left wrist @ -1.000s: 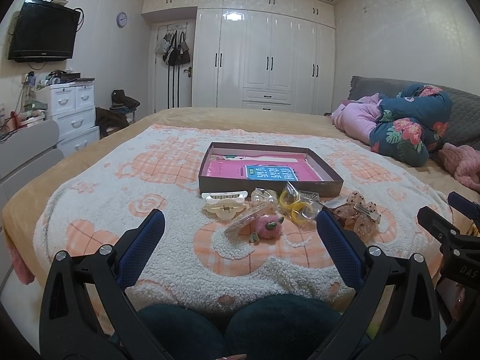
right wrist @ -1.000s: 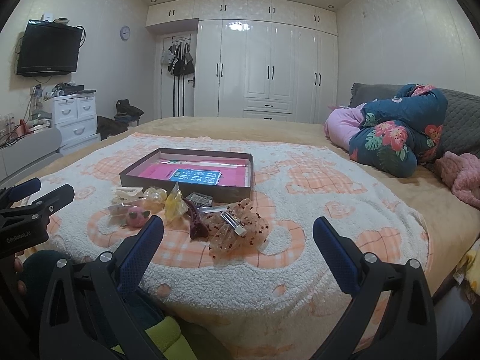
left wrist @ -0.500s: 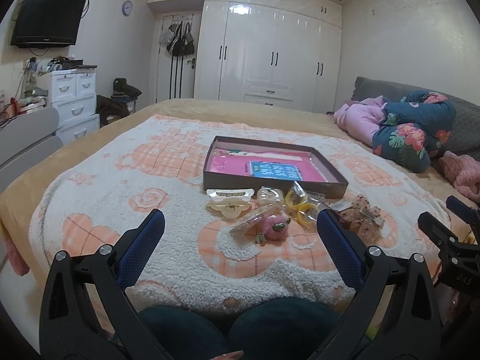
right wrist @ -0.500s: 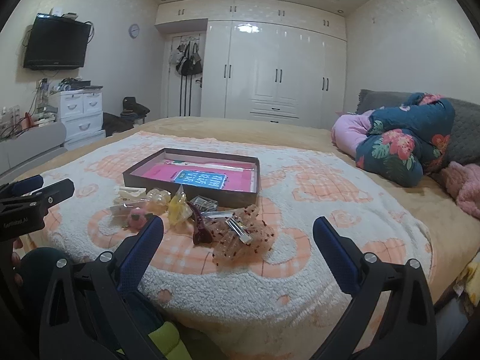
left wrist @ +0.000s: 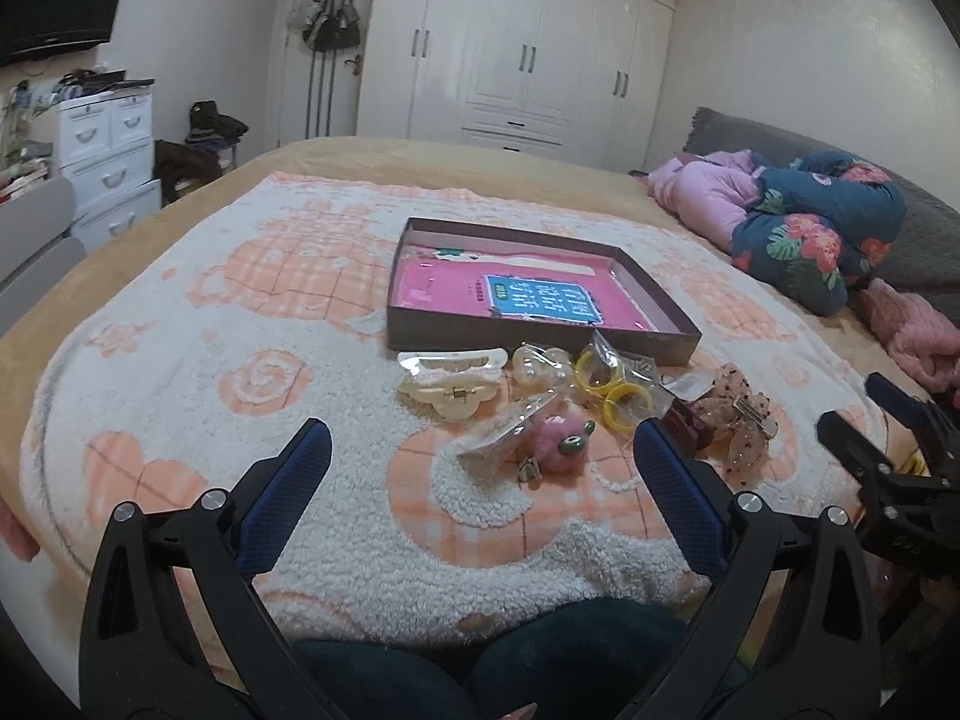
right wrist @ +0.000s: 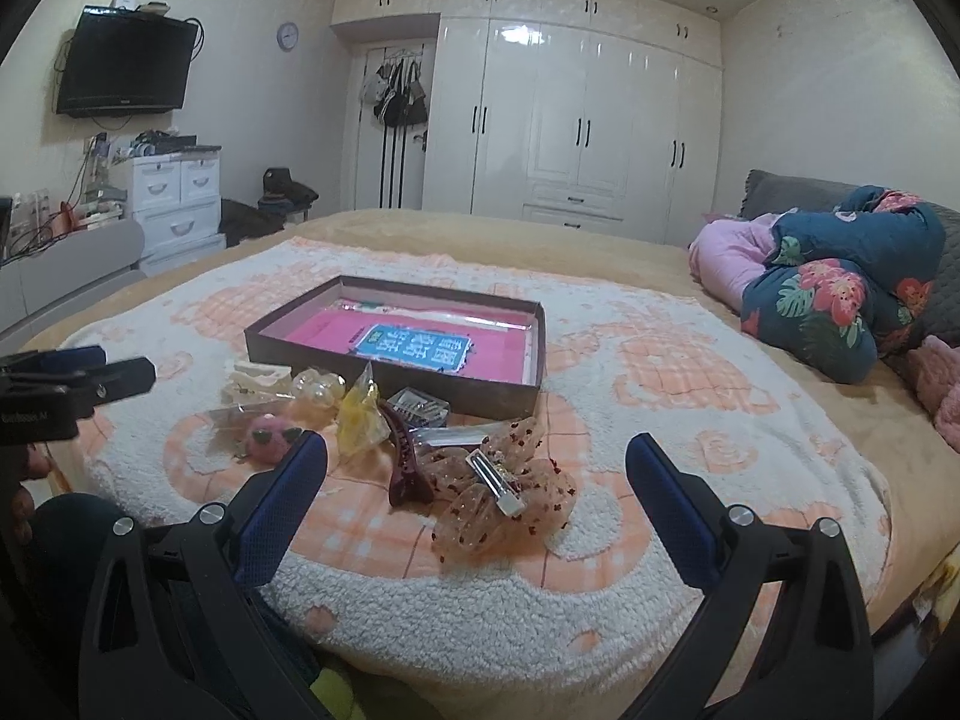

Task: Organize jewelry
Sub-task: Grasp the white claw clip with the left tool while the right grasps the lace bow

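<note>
A shallow brown box (left wrist: pixel 540 341) (right wrist: pixel 384 384) with a pink lining lies on the bed blanket. In front of it lies a heap of hair accessories: a cream claw clip (left wrist: pixel 451 390), yellow rings in a bag (left wrist: pixel 612 387), a pink fuzzy clip in a bag (left wrist: pixel 555 441) (right wrist: pixel 267 435), a dark red claw clip (right wrist: pixel 403 456) and a sheer dotted bow clip (right wrist: pixel 501 489) (left wrist: pixel 735 420). My left gripper (left wrist: pixel 480 456) is open and empty, just short of the heap. My right gripper (right wrist: pixel 477 462) is open and empty, near the bow.
The white and orange blanket (left wrist: pixel 240 360) covers the bed. Folded bedding (right wrist: pixel 840 288) lies at the right. A white drawer unit (right wrist: pixel 174 204) stands left of the bed and wardrobes (right wrist: pixel 570 120) line the far wall. My knees (left wrist: pixel 480 666) are at the near edge.
Both grippers have moved forward and closer to the bed, so the box and the heap look larger. Nothing on the blanket has moved.
</note>
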A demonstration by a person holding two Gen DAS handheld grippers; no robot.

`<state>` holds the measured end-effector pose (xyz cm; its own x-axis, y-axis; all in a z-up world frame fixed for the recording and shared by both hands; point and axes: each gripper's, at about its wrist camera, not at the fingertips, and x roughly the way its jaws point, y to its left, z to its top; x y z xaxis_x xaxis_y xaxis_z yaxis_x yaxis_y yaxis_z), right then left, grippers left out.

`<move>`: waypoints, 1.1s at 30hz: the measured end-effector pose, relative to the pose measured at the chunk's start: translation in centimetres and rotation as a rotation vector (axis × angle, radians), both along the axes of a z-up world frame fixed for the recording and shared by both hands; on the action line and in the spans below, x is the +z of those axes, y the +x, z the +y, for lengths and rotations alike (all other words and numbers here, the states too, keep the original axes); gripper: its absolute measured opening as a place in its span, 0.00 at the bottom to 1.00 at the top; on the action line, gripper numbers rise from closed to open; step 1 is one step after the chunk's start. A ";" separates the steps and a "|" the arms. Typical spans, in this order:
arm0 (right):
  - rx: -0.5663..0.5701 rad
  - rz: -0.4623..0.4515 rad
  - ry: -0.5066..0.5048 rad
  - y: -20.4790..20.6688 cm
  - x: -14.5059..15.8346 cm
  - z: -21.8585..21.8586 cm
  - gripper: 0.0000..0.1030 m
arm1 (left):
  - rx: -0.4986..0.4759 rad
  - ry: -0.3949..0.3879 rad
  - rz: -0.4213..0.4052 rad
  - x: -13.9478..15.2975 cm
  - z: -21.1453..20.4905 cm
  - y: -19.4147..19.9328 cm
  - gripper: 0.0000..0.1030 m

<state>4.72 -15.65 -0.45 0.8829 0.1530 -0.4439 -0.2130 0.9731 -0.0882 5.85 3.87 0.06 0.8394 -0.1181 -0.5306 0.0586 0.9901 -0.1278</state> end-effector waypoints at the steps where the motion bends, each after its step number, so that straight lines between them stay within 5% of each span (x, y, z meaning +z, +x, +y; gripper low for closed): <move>1: 0.001 0.011 0.001 0.4 -0.2 0.0 0.94 | -0.005 0.010 -0.002 0.1 -0.2 0.2 0.90; 30: -0.002 0.180 -0.064 7.7 -5.2 -0.8 0.92 | 0.021 -0.038 0.226 -3.6 0.7 11.1 0.90; 33: 0.005 0.199 -0.070 8.3 -5.7 -0.7 0.79 | 0.021 -0.037 0.241 -4.0 0.6 11.8 0.90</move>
